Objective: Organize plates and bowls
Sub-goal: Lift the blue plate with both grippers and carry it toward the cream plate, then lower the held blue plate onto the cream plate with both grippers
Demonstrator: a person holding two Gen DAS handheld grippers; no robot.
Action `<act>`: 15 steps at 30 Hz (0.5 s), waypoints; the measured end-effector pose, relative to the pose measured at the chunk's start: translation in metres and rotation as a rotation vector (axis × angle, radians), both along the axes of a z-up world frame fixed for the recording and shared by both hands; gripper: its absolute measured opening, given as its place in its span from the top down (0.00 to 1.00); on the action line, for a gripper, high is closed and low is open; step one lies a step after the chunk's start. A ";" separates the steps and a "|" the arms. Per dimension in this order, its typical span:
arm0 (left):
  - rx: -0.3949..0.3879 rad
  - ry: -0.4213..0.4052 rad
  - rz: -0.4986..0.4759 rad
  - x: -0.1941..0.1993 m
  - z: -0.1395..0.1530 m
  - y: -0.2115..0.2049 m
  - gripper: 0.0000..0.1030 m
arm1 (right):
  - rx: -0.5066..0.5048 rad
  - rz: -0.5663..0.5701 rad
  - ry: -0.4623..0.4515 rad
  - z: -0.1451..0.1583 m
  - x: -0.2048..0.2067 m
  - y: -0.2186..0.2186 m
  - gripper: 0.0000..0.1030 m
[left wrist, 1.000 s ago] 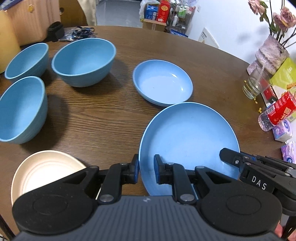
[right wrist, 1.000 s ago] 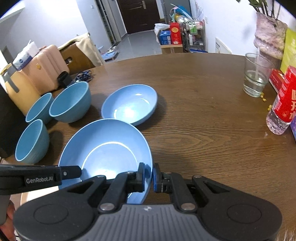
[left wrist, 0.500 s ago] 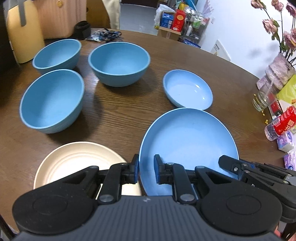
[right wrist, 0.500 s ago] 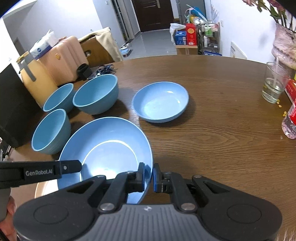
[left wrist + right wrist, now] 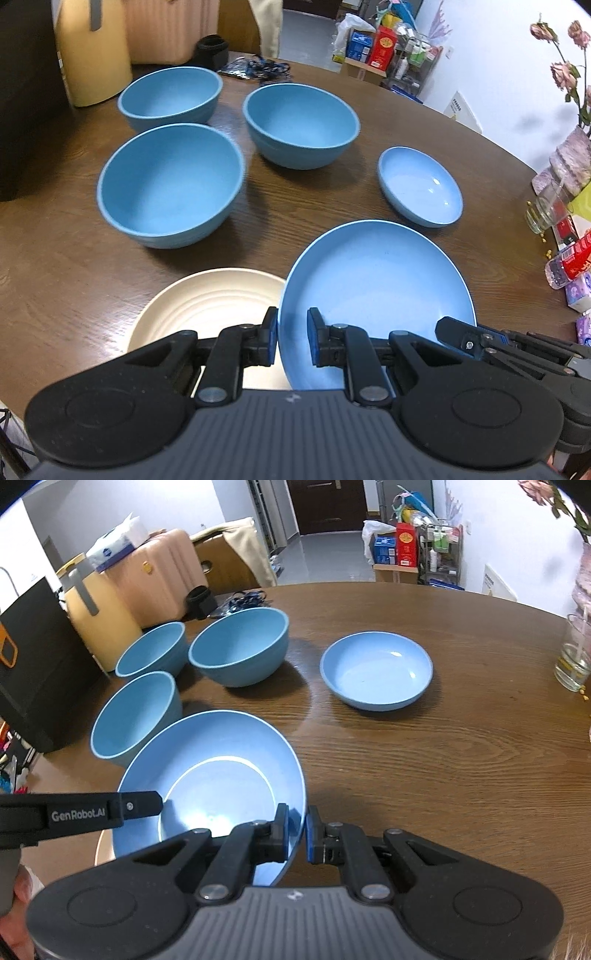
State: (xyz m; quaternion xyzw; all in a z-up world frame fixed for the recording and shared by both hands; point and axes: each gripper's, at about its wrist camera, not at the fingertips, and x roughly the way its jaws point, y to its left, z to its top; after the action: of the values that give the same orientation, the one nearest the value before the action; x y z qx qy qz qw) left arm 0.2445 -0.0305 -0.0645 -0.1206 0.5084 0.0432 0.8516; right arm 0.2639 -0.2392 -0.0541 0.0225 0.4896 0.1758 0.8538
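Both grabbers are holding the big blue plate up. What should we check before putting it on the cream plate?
1. Left gripper shut on big blue plate rim: ok.
2. Right gripper shut on opposite rim: ok.
3. Cream plate empty: ok.
4. Big blue plate centred over the cream plate: not ok, only its edge overlaps.
5. Three blue bowls clear of the path: ok.
6. Plate level: cannot tell.

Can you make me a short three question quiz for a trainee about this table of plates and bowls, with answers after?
1. True or false: both grippers grip the large blue plate.
2. How many deep blue bowls stand on the table?
3. Which plate lies beside the large blue plate: A cream, B red, C black?

Key:
1. True: left gripper and right gripper clamp its rim.
2. Three.
3. A, the cream plate.
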 end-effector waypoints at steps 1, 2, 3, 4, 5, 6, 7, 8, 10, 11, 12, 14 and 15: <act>0.002 0.003 0.004 -0.002 -0.001 0.004 0.84 | -0.001 0.006 0.003 0.000 -0.002 0.004 0.92; 0.004 0.005 0.008 -0.003 -0.001 0.007 0.84 | -0.002 0.011 0.004 -0.001 -0.003 0.008 0.92; 0.004 0.007 0.011 -0.004 -0.001 0.011 0.84 | -0.004 0.016 0.006 0.000 -0.004 0.012 0.92; 0.003 0.009 0.015 -0.006 -0.002 0.015 0.84 | -0.006 0.020 0.008 -0.001 -0.005 0.016 0.92; 0.003 0.010 0.018 -0.007 -0.002 0.018 0.84 | -0.007 0.024 0.010 -0.001 -0.006 0.020 0.92; 0.005 0.011 0.021 -0.009 -0.002 0.021 0.84 | -0.008 0.027 0.012 -0.002 -0.006 0.025 0.92; 0.005 0.012 0.024 -0.010 -0.002 0.025 0.84 | -0.008 0.031 0.014 -0.002 -0.008 0.029 0.92; 0.005 0.014 0.028 -0.012 -0.002 0.029 0.84 | -0.008 0.035 0.016 -0.003 -0.009 0.032 0.92; 0.006 0.018 0.034 -0.015 -0.003 0.036 0.84 | -0.009 0.043 0.019 -0.004 -0.010 0.039 0.92; 0.006 0.020 0.038 -0.017 -0.004 0.039 0.84 | -0.010 0.047 0.021 -0.005 -0.011 0.042 0.92; 0.007 0.023 0.040 -0.018 -0.005 0.043 0.84 | -0.011 0.051 0.022 -0.006 -0.012 0.045 0.92; 0.009 0.029 0.043 -0.022 -0.007 0.048 0.84 | -0.015 0.060 0.026 -0.007 -0.015 0.052 0.92; 0.008 0.032 0.044 -0.023 -0.008 0.052 0.84 | -0.017 0.063 0.028 -0.008 -0.016 0.055 0.92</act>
State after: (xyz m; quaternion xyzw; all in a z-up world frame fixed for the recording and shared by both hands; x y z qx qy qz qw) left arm 0.2217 0.0211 -0.0725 -0.1277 0.5189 0.0661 0.8427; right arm 0.2482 -0.1840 -0.0621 0.0021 0.5035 0.1981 0.8410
